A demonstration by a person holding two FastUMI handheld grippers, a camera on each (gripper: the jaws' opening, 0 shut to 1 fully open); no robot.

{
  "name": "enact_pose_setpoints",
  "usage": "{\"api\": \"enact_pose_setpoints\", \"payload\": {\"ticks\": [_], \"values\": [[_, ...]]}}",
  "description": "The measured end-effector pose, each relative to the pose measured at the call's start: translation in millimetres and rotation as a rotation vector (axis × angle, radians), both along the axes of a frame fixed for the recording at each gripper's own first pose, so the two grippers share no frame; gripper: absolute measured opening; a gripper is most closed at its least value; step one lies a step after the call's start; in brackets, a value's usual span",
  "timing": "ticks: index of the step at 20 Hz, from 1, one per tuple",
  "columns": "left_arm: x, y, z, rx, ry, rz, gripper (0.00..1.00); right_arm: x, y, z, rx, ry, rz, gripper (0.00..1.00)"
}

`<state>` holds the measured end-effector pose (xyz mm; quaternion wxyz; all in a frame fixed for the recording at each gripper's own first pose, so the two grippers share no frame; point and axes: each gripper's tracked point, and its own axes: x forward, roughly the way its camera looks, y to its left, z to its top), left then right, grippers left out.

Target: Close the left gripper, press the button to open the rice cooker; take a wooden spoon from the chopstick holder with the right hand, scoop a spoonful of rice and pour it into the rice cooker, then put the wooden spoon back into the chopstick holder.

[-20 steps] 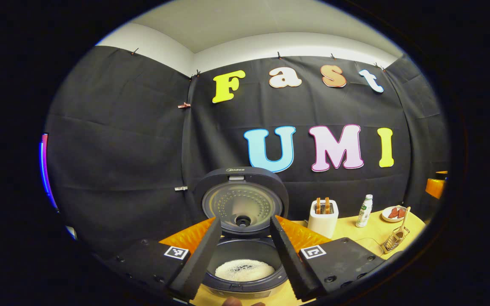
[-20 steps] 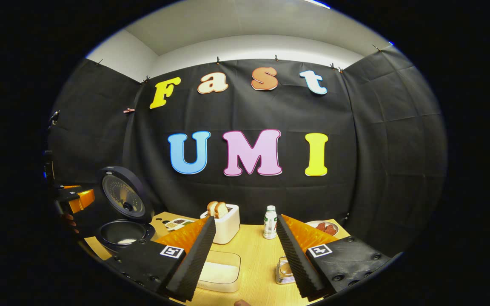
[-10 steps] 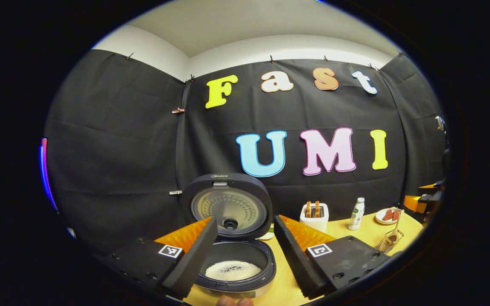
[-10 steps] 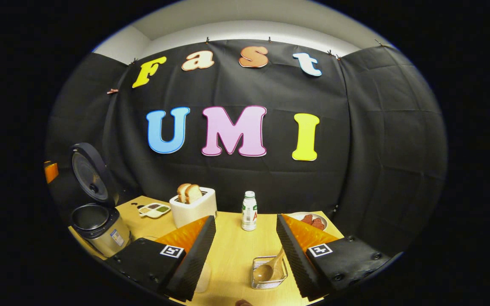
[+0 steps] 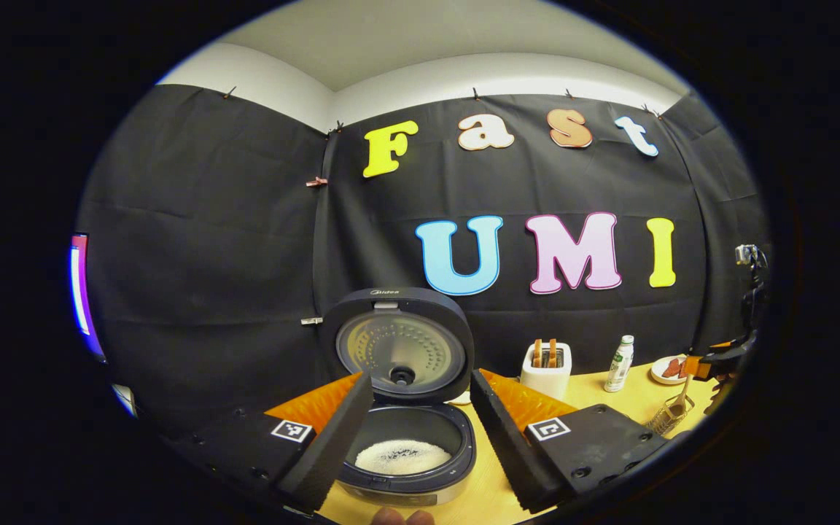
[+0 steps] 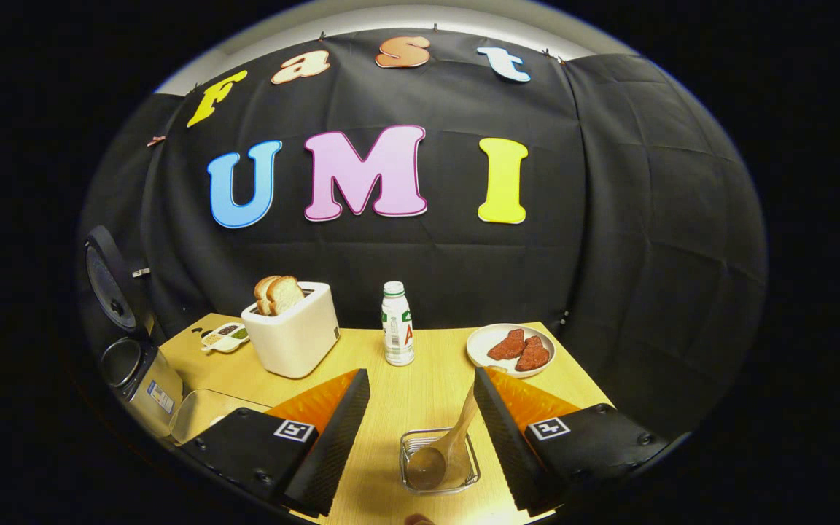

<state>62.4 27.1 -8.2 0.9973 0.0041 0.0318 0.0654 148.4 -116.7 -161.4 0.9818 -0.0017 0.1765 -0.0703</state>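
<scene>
The rice cooker (image 5: 420,485) stands with its lid (image 5: 398,350) raised, and white rice lies in the pot (image 5: 403,456). My left gripper (image 5: 422,379) hangs open just in front of it, holding nothing. In the right gripper view the wire chopstick holder (image 6: 464,477) sits on the table with the wooden spoon (image 6: 450,441) in it, bowl down and handle leaning up to the right. My right gripper (image 6: 420,375) is open above the holder, and the spoon handle lies close to its right finger without being held. The right gripper (image 5: 719,357) is also in the left gripper view at the far right, over the holder (image 5: 671,415).
On the wooden table (image 6: 420,364) stand a white toaster (image 6: 292,335) with bread, a small bottle (image 6: 397,324), a plate (image 6: 480,357) of meat and a condiment dish (image 6: 224,337). A clear rice box (image 6: 205,412) sits beside the cooker (image 6: 135,364) at the left.
My right gripper has swung right and tipped down over the chopstick holder, which now sits between its fingers. The left gripper has drifted only slightly in front of the open cooker.
</scene>
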Motion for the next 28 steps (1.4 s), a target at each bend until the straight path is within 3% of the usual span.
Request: {"api": "enact_pose_setpoints", "payload": {"ticks": [15,22,26,27,28], "values": [[-5.9,-11.1,-25.0,-0.06,0.105,0.002,0.92,28.2,-44.1,-65.3,0.032,0.118,-0.098,0.9],[-14.9,-9.9,-16.5,-0.021,0.096,0.012,0.92,38.8,-48.6,-98.4,0.051,0.194,-0.096,0.88],[-21.3,-9.6,-10.3,-0.002,0.082,0.017,0.92,39.3,-53.5,-104.3,0.043,0.22,-0.116,0.36],[-21.0,-9.0,-10.1,0.003,0.083,0.017,0.92,40.7,-52.8,-104.7,0.055,0.214,-0.119,0.3],[-21.1,-9.1,-9.0,0.002,0.081,0.017,0.92,42.2,-50.6,-106.6,0.071,0.212,-0.119,0.3]]}}
